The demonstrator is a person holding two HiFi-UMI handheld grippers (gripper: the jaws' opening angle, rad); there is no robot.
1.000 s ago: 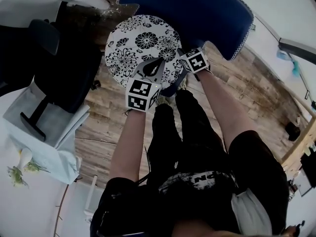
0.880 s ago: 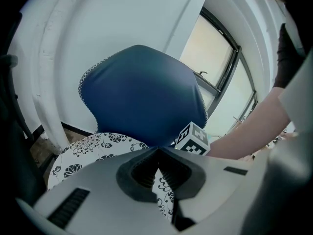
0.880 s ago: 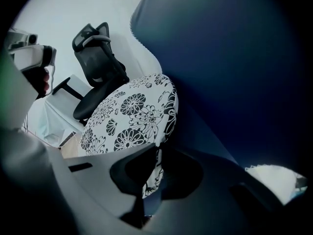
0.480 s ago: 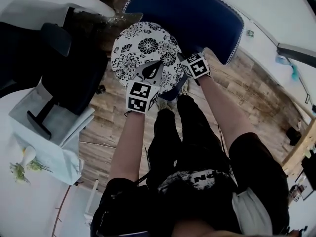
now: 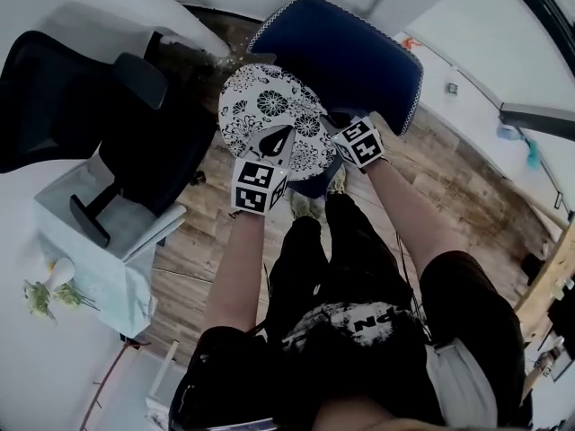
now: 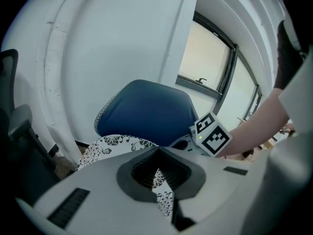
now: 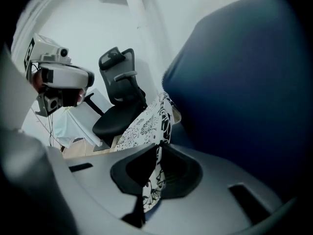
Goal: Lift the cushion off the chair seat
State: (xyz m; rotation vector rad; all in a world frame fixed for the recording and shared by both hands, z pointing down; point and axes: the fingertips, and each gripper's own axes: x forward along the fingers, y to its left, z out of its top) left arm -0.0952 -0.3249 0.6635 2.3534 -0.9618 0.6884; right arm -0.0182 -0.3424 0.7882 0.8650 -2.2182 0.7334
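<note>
The cushion (image 5: pixel 269 115) (a round, flower-printed pad) is held tilted above the seat of the blue chair (image 5: pixel 350 52), gripped at two points on its near rim. The left tool (image 5: pixel 275 144) is closed narrow on the left part of the rim. The right tool (image 5: pixel 334 133) is closed narrow on the right part. Printed fabric shows between both pairs of jaws.

The pad appears thin, light and soft, so expect sag between the holds. Take the rim deep and keep the holds well apart – the cover may slip.

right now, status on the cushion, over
Left tongs and right tongs shut on cushion edge. Cushion held up, tilted, before blue chair. Nothing in the way.
</note>
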